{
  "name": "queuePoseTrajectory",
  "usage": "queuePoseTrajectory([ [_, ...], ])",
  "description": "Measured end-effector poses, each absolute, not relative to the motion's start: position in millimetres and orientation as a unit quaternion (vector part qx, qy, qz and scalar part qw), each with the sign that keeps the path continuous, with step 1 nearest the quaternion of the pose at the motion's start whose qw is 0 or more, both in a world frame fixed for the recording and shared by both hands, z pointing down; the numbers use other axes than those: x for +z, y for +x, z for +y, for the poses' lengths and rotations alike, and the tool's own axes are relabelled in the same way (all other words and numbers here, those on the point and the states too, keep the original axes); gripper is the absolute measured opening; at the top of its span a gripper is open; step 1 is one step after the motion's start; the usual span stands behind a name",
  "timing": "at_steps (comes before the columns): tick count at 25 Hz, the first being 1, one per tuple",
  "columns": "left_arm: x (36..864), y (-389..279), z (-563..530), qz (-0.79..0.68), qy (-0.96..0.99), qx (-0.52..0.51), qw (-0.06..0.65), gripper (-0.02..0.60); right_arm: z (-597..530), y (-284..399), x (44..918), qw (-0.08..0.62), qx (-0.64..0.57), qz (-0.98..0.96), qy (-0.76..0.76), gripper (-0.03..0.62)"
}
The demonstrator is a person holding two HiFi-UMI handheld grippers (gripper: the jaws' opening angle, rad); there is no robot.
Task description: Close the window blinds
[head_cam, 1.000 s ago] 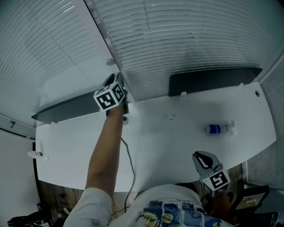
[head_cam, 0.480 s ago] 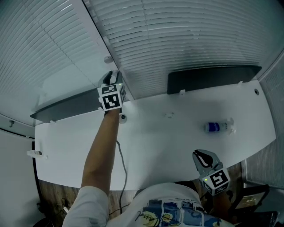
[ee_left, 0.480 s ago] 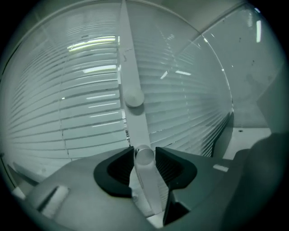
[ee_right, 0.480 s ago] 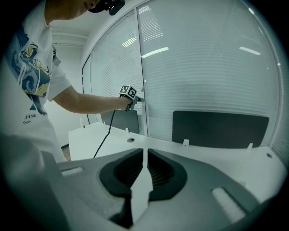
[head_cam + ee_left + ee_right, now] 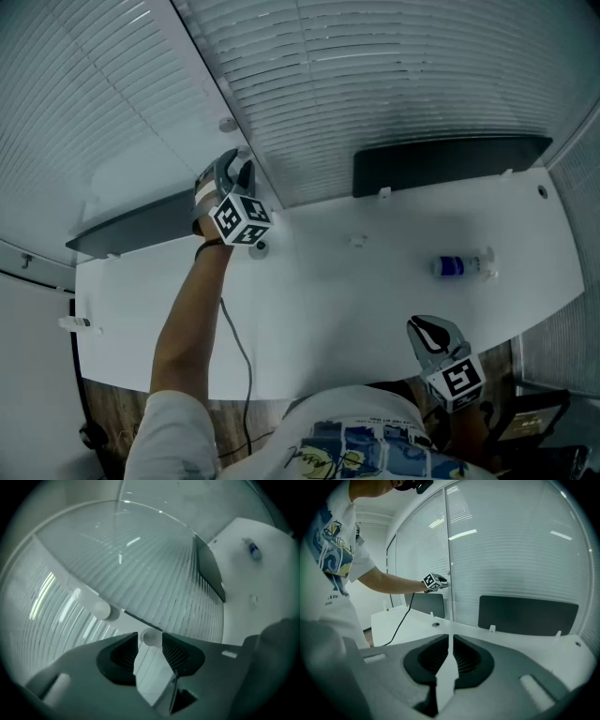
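Closed white slatted blinds (image 5: pixel 394 84) cover the window behind the desk; they also fill the left gripper view (image 5: pixel 140 569). My left gripper (image 5: pixel 228 174) reaches up to the frame post between the two blinds. Its jaws have just been opening. The white round end of a blind wand (image 5: pixel 151 637) sits between the tips, and the pads do not clearly press on it. A second white cylinder (image 5: pixel 101 609) hangs just beyond. My right gripper (image 5: pixel 427 330) rests low near my body, shut and empty (image 5: pixel 449 654).
A white desk (image 5: pixel 375 300) runs under the window, with two dark panels (image 5: pixel 450 167) (image 5: pixel 131 225) standing at its back edge. A small bottle (image 5: pixel 461 270) lies at the right. A cable (image 5: pixel 239 337) trails from my left arm over the desk.
My left gripper has rolled about its own axis, its marker cube now tilted, and my forearm has swung left. The right gripper has stayed still.
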State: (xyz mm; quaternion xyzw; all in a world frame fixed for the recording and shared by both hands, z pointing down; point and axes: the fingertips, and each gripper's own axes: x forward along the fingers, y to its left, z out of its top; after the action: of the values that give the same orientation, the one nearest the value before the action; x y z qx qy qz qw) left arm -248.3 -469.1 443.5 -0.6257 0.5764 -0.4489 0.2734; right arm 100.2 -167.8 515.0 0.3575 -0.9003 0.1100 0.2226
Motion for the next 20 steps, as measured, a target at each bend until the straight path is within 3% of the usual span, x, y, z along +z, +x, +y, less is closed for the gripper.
queuePoseTrajectory([
  [9, 455, -243, -478, 0.47, -0.555, -0.566, 0.388, 0.166, -169, 101, 517, 0.223, 0.109, -0.901, 0.355, 0.02],
  [12, 461, -246, -482, 0.461, -0.554, -0.578, 0.383, 0.129, -170, 103, 516, 0.217, 0.117, -0.901, 0.357, 0.02],
  [16, 456, -244, -480, 0.484, -0.573, -0.553, 0.362, 0.129, -171, 106, 515, 0.213, 0.117, -0.901, 0.359, 0.02],
  [20, 452, -253, -479, 0.546, -0.611, -0.491, 0.296, 0.126, -169, 102, 518, 0.216, 0.12, -0.9, 0.359, 0.02],
])
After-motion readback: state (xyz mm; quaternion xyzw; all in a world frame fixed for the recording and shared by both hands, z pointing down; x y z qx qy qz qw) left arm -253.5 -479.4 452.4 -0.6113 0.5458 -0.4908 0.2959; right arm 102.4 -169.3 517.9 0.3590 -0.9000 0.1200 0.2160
